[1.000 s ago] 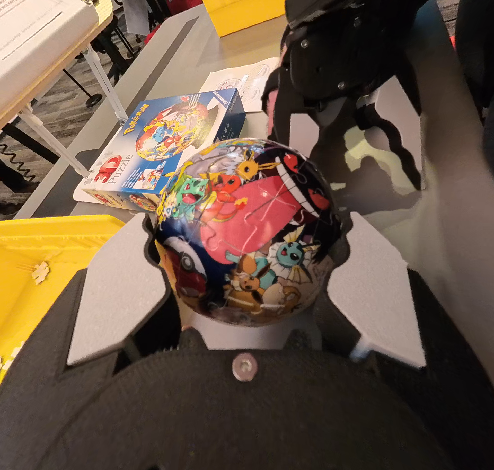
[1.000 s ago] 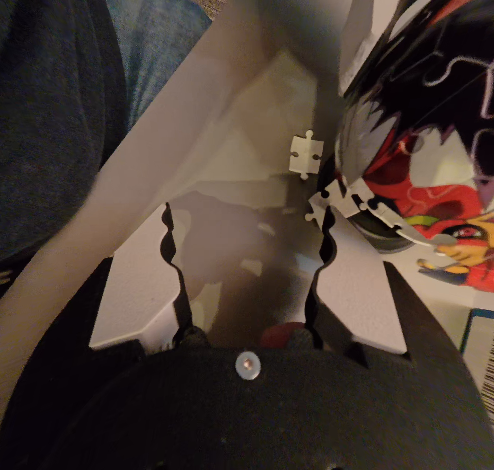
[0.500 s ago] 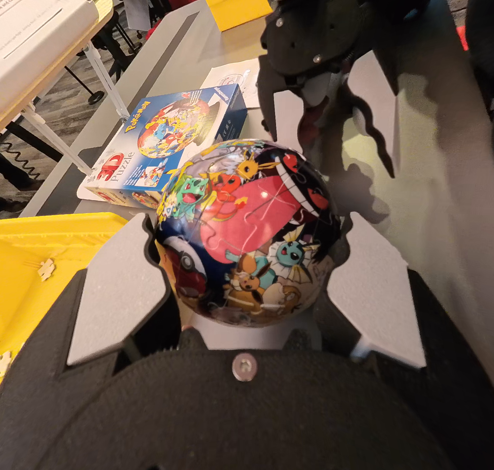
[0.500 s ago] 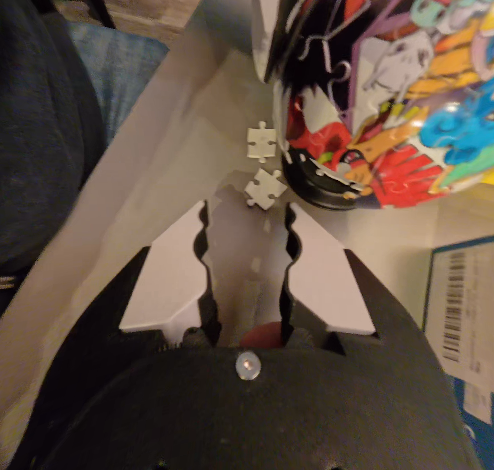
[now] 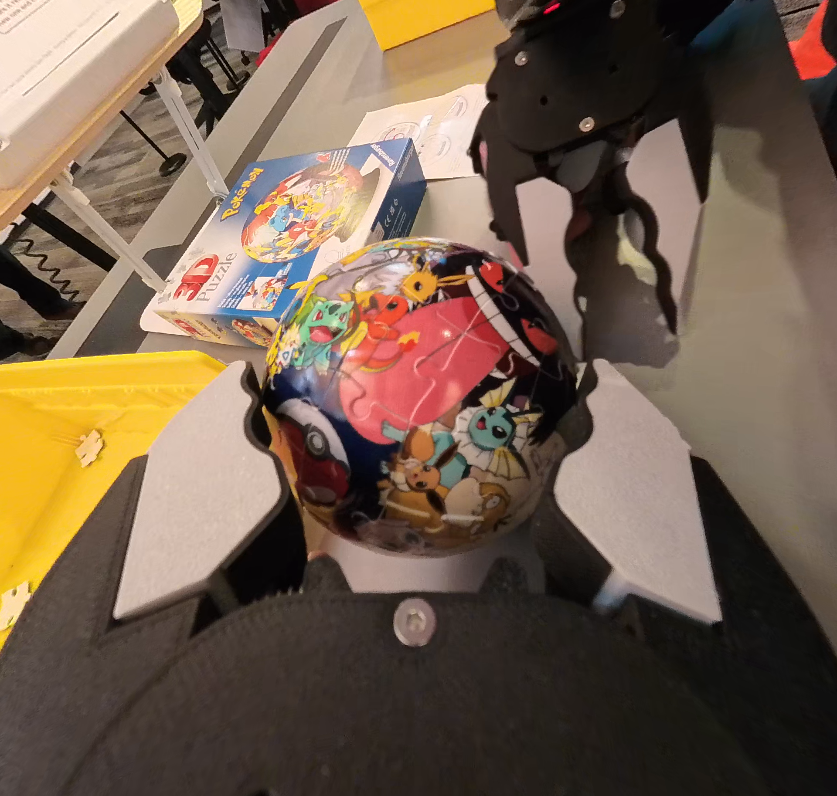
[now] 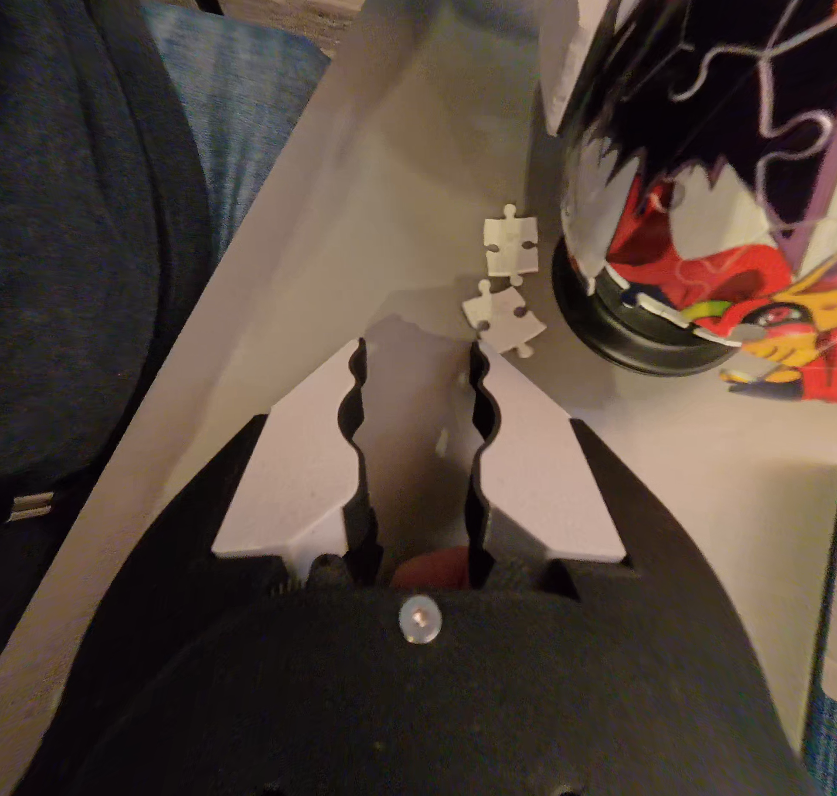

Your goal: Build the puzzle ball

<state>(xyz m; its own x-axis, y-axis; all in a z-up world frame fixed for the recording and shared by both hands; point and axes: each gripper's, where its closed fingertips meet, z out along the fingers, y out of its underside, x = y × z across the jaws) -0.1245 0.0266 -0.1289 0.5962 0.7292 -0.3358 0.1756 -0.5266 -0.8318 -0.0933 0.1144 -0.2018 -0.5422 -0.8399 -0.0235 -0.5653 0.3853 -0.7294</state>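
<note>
Left wrist view: glossy cartoon-printed puzzle ball [image 5: 419, 394] pinched in left gripper [image 5: 419, 382]; right gripper [image 6: 416, 348] spread, empty.

We see grey table [image 5: 747, 412]: blue puzzle box [image 5: 312, 231], paper sheet [image 5: 421, 136], two loose white pieces [image 6: 509, 285], black ring stand [image 6: 634, 339] on it.

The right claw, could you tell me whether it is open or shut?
Open: the right claw shows an empty gap between its fingers, just short of two loose puzzle pieces.

The ball [image 5: 416, 394] fills the left gripper [image 5: 419, 380]. Left of it a yellow bin [image 5: 68, 412] and box [image 5: 312, 235] crowd in; the table [image 5: 747, 412] lies bare rightward. Two pieces [image 6: 505, 285] sit by the right gripper [image 6: 416, 353].
</note>
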